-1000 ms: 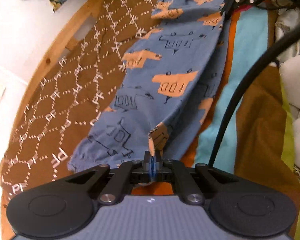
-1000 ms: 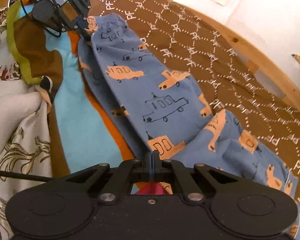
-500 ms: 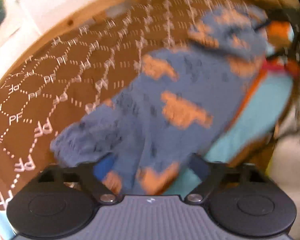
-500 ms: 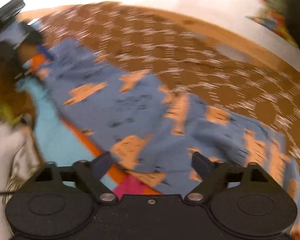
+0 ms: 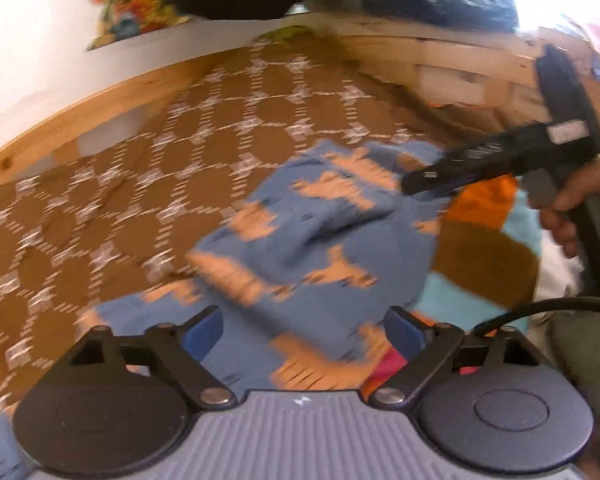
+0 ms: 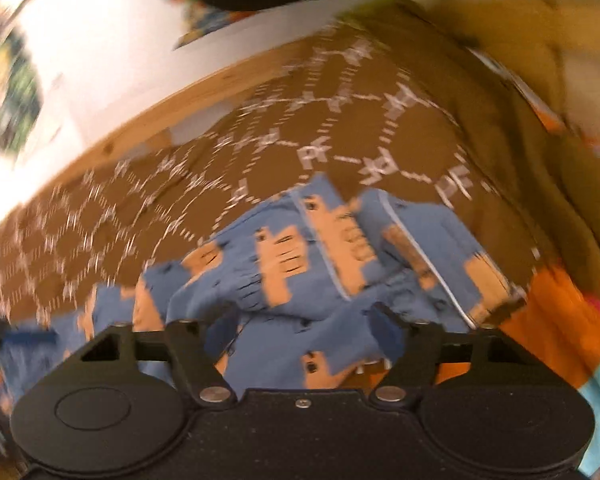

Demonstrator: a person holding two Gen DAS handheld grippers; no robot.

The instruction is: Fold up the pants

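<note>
- The pants [image 5: 316, 248], blue with orange vehicle prints, lie bunched in a loose heap on a brown bedspread [image 5: 100, 208] patterned with white hexagons; motion blur softens both views.
- The left gripper [image 5: 302, 330] tilts downward toward the bed. Its two blue-padded fingers [image 5: 202, 330] stand far apart and the jaws are closing at this moment. The near edge of the pants shows in the gap between the fingers, but neither pad presses on the cloth.
- Ahead of the left fingers the heap rises in a soft fold; to their right lies a striped blanket [image 5: 484, 256] in orange, brown and light blue.
- Further ahead and to the right of the left fingers, the right gripper [image 5: 428, 186] reaches in over the far side of the pants, with a hand [image 5: 576, 208] wrapped round its handle. From this view I cannot tell how wide its fingers stand.
- In its own view the right gripper [image 6: 300, 332] also points downward at the bed. Its fingers [image 6: 388, 330] stand moderately apart and the jaws are closing, with rumpled pants [image 6: 324, 264] in the gap and just ahead, not pinched by the pads.
- Beyond both pairs of fingers a wooden bed frame [image 5: 76, 116] borders the bedspread, with a white wall [image 5: 28, 48] behind it.
</note>
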